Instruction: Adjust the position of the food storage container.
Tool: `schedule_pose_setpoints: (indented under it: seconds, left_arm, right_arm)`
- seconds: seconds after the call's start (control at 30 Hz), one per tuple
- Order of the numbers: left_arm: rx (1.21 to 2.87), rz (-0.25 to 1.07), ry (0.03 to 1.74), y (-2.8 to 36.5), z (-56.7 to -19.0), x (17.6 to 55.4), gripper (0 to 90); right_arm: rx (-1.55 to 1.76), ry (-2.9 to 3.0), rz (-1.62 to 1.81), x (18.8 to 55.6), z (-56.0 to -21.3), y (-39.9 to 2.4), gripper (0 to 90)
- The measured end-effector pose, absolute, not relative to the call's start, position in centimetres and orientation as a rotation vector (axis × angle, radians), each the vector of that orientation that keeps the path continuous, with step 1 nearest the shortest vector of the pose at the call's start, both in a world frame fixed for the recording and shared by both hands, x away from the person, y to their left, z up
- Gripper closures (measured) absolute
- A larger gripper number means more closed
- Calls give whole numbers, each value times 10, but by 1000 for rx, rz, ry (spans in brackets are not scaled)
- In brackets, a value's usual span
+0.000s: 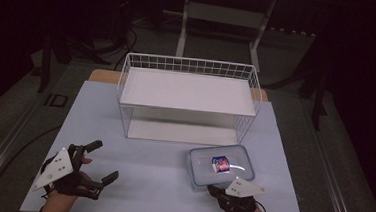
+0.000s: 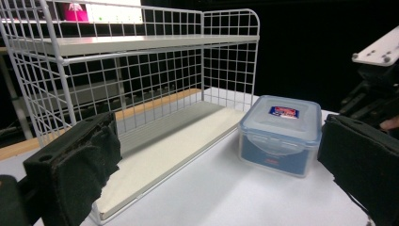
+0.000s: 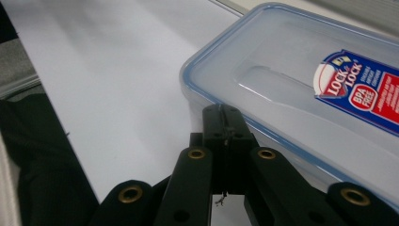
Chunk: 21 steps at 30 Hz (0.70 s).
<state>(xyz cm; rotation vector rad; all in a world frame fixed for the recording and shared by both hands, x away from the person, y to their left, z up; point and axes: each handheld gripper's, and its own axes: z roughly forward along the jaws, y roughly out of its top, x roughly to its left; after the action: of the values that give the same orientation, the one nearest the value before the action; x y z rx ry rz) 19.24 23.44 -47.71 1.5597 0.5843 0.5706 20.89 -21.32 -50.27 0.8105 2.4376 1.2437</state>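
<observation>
The right gripper (image 3: 221, 123), jaws pressed together on nothing, sat against the near edge of the lidded plastic box (image 1: 220, 165), which lay on the worktop (image 1: 146, 173) before the wire rack (image 1: 189, 98). A push there could probably skid the box away. The left gripper (image 1: 101, 161) hung spread, well apart.

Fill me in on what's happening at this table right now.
A person works at the table with tongs in each hand. The right tongs are shut, tips against the near edge of a lidded clear plastic container that sits on the table in front of a white two-tier wire rack. Nothing is between the jaws. The left tongs are open and empty, off to the left of the container. Both shelves of the rack are bare.
</observation>
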Motion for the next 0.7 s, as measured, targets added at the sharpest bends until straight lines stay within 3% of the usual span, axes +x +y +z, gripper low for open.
schedule_pose_setpoints:
  seconds: [0.7]
  left_arm:
    - [1574, 556, 580, 233, -479, 193, 0]
  right_arm:
    - [792, 2446, 1257, 237, -501, -197, 900]
